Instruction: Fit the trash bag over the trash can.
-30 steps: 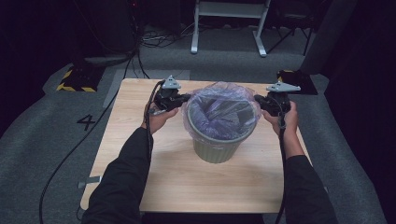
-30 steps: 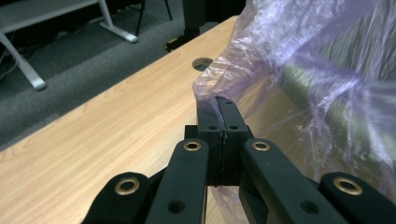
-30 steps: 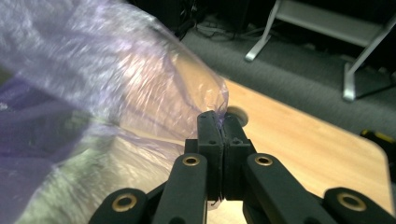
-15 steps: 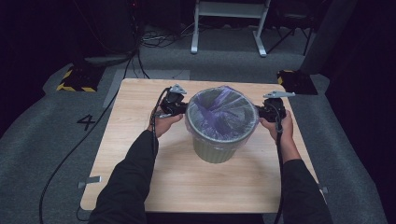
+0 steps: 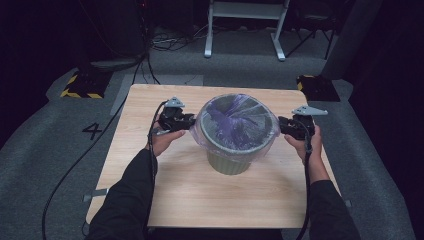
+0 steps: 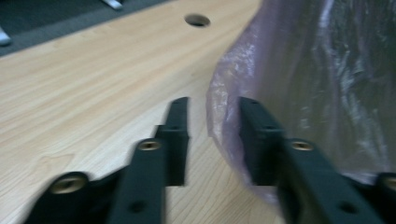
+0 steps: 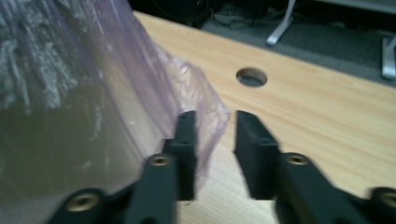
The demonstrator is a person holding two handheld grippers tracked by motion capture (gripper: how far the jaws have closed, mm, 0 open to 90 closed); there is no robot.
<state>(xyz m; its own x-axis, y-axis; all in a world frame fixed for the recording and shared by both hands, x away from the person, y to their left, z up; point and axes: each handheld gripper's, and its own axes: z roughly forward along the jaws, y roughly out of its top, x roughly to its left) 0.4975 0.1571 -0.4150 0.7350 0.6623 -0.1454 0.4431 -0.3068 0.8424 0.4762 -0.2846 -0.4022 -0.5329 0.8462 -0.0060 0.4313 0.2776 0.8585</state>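
Note:
A grey-green bin [image 5: 230, 162] stands mid-table, lined with a translucent purple bag [image 5: 237, 120] whose edge is folded down over the rim. My left gripper [image 5: 192, 121] is at the bin's left side and my right gripper [image 5: 281, 125] at its right, both just below rim height. Both pairs of jaws have just been opening. In the left gripper view the jaws of the gripper [image 6: 212, 105] stand apart, and the loose bag [image 6: 327, 70] edge hangs between them. In the right gripper view a fold of the bag [image 7: 70, 70] lies in the gap of the gripper [image 7: 215, 116], unpressed.
The bin stands on a light wooden table [image 5: 200, 200] with a round cable hole [image 7: 251, 77] near each far corner [image 6: 196, 20]. Grey floor surrounds the table, with cables, a white frame [image 5: 245, 30] behind it and a black-and-yellow block [image 5: 80, 87] at the left.
Both hands have sunk beside the bin, drawing the bag's edge down over the rim. Both pairs of jaws now stand apart.

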